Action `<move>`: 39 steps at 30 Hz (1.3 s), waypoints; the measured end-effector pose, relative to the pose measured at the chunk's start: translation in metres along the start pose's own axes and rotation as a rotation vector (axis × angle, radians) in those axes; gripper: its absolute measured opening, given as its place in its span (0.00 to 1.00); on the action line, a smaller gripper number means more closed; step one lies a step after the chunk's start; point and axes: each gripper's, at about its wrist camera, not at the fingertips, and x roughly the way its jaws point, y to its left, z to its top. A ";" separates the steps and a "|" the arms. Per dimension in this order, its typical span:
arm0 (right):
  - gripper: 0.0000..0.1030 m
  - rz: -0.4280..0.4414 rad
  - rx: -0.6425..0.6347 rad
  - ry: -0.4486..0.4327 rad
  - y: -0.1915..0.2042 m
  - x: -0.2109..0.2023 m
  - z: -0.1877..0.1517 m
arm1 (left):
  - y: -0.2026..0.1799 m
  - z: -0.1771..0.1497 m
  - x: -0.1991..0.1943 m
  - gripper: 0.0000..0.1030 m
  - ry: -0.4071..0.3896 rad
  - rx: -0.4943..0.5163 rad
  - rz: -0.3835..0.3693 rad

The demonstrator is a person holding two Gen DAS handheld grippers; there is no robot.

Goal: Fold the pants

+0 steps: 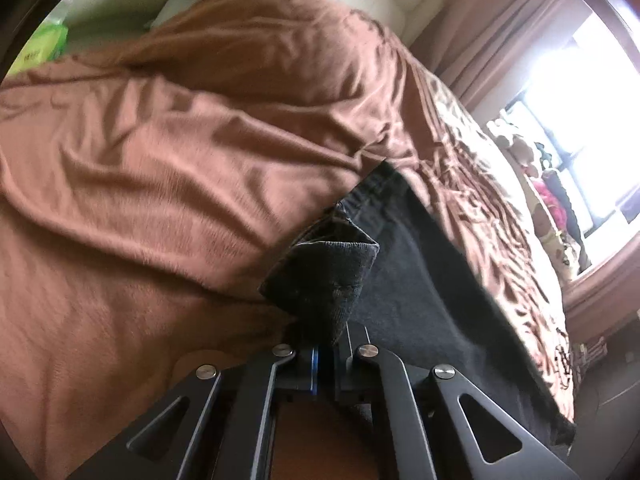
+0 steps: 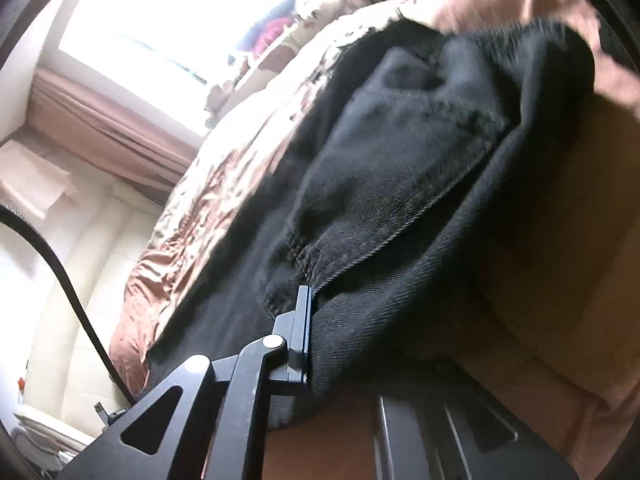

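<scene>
In the left wrist view, the left gripper (image 1: pixel 326 354) is nearest, made of black metal bars with round silver pins. Its jaws are closed on a corner of the black pants (image 1: pixel 420 280), and the pinched cloth stands up as a small pointed fold of thick, slightly fuzzy fabric. Beyond the fold, the pants lie flat in a long dark strip on the bed, with a gathered waistband visible at the far end. Under them is a brown blanket (image 1: pixel 160 184), soft and full of wrinkles, and to its right a shiny patterned bedcover (image 1: pixel 492 216) along the edge of the bed. Farther away hangs a pinkish curtain (image 1: pixel 492 28) beside a bright window (image 1: pixel 580 120).

In the right wrist view, the right gripper (image 2: pixel 308 320) has its jaws closed on a thick seam of the pants (image 2: pixel 400 168); the twill weave is clear here. The heavy cloth rises in bulky folds and covers the right finger. A black cable (image 2: pixel 76 304) curves at the left
</scene>
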 end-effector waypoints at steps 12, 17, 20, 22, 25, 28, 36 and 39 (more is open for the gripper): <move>0.02 -0.001 -0.025 0.012 0.033 -0.038 0.002 | -0.013 0.014 -0.064 0.04 -0.021 0.018 -0.030; 0.02 -0.004 -0.013 0.049 0.028 -0.059 0.004 | 0.006 0.001 -0.091 0.04 -0.006 0.012 -0.020; 0.02 -0.008 -0.012 0.068 0.028 -0.070 0.000 | 0.021 -0.007 -0.107 0.04 -0.002 -0.013 -0.035; 0.02 -0.011 -0.016 0.077 0.029 -0.077 -0.003 | 0.030 -0.012 -0.117 0.04 0.000 -0.024 -0.039; 0.02 -0.009 -0.003 0.090 0.028 -0.087 -0.001 | 0.043 -0.019 -0.133 0.04 -0.004 -0.042 -0.040; 0.02 -0.014 -0.012 0.100 0.034 -0.097 -0.005 | 0.054 -0.021 -0.146 0.04 -0.013 -0.056 -0.040; 0.02 -0.012 -0.029 0.160 0.050 -0.124 -0.029 | 0.093 -0.011 -0.176 0.04 -0.033 -0.106 -0.009; 0.02 -0.010 -0.031 0.195 0.054 -0.128 -0.039 | 0.109 -0.005 -0.181 0.04 -0.039 -0.124 0.005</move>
